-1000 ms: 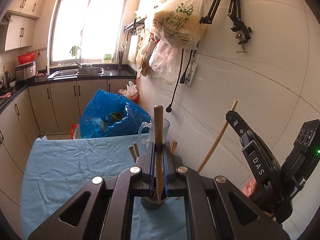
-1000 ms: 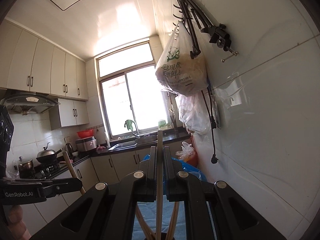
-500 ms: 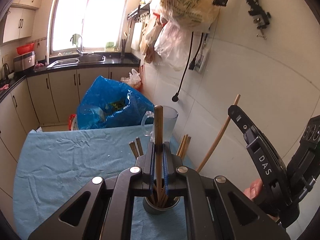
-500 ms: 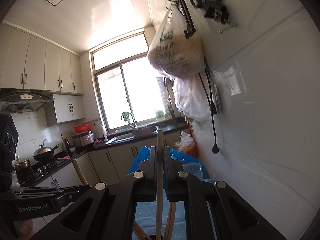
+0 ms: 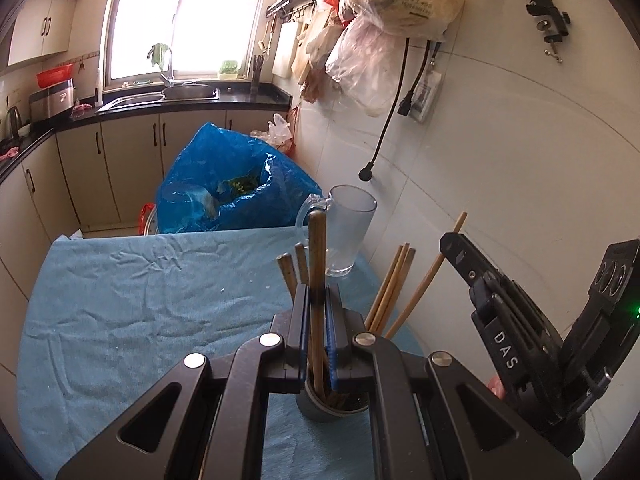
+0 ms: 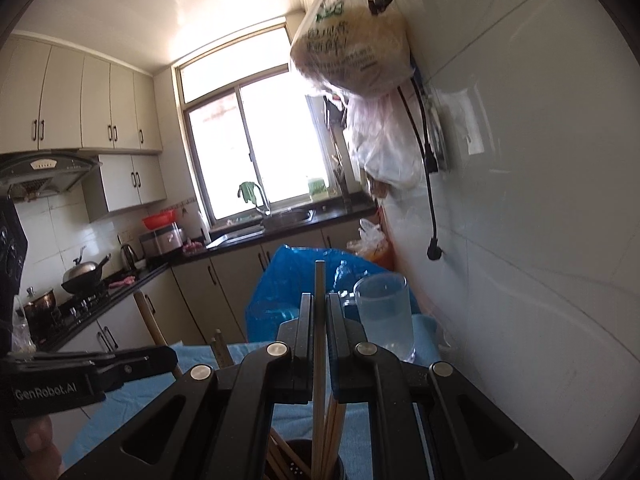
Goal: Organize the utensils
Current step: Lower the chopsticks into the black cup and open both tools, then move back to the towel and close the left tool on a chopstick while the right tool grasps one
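From the left wrist camera, the left gripper [image 5: 316, 320] is pinching a dark brown chopstick [image 5: 317, 256] that stands almost straight up. The bottom of this stick goes down into a small dark cup [image 5: 320, 410] that sits on a blue cloth [image 5: 132, 308]. More chopsticks [image 5: 394, 284] lean out of the same cup toward the white wall. A clear glass mug [image 5: 348, 236] stands on the cloth behind the cup, near the wall. A big blue bag [image 5: 224, 188] sits past the far edge of the cloth. The right gripper [image 5: 452, 240] shows on the right side, holding a pale chopstick [image 5: 436, 268] whose bottom points toward the cup. From the right wrist camera, the right gripper [image 6: 319, 320] is pinched tight on that pale chopstick [image 6: 319, 280], which stands straight up with its bottom down in the dark cup [image 6: 296, 464]. The glass mug [image 6: 384, 316] is just to the right of it. The left gripper [image 6: 160, 358] reaches in from the left, and the brown chopstick [image 6: 146, 316] sticks up above it.
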